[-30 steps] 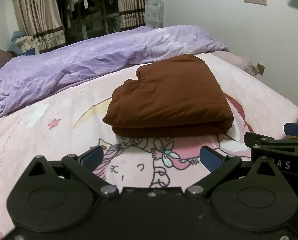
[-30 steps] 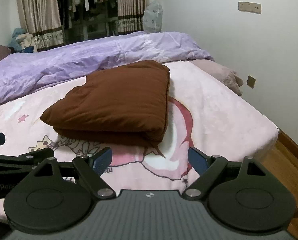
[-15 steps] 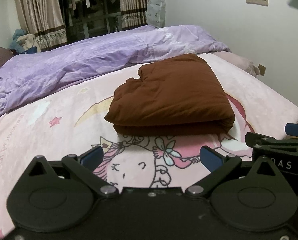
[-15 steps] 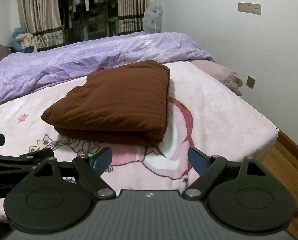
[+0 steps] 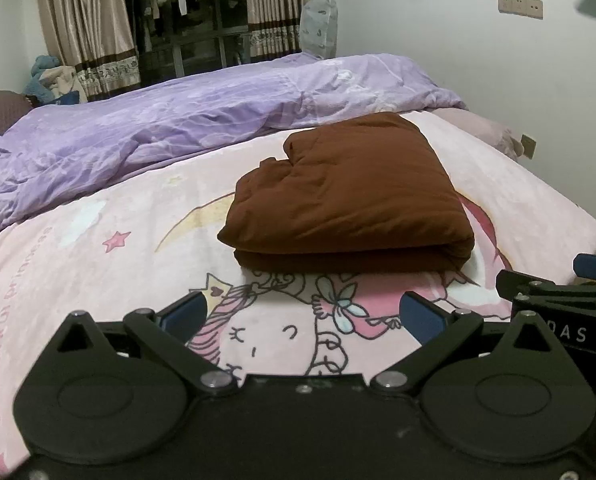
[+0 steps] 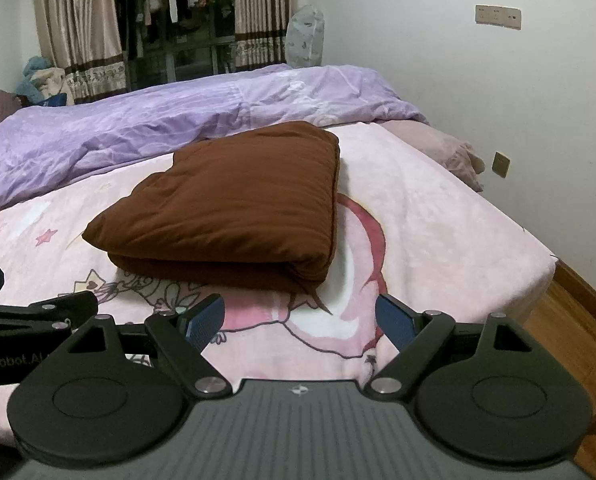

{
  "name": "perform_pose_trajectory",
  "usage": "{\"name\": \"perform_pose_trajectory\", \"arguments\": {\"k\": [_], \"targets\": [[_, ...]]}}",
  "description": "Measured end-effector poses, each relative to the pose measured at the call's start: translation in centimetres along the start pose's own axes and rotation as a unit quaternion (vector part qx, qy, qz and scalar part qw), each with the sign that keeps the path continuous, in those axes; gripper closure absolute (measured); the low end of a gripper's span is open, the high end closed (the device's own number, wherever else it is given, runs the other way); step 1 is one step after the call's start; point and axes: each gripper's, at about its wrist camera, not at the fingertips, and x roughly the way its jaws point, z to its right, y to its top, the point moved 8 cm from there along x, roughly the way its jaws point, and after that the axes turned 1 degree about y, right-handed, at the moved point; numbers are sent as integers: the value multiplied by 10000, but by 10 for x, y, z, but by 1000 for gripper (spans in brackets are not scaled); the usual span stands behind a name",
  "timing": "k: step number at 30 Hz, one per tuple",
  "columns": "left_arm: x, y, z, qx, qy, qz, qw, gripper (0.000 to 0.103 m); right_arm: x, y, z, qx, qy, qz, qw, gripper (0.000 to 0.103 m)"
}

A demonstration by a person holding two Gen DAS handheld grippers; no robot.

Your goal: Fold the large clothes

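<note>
Two scraps of writing we can read: "Beautiful princess" on the pink blanket [image 5: 97, 264], and "nRobot.AI" on the left gripper [image 6: 33, 320] seen from the right view. Our left gripper [image 5: 304, 314] and right gripper [image 6: 300, 318] gape wide, empty. The folded brown garment [image 5: 350, 196] lies at twelve o'clock, beyond both, untouched.

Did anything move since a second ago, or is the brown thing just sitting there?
Almost nothing moved. The folded brown garment lies in the same spot on the pink cartoon blanket. The left gripper and right gripper stay back from it, jaws open and empty. The purple duvet is unchanged.
</note>
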Motion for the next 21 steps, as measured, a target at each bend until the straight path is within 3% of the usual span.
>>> {"name": "perform_pose_trajectory", "arguments": {"k": [21], "targets": [[-3,2,1,-11,-30,85,10000,0,-1,0,-3,-34,26,-14,10000,4]]}}
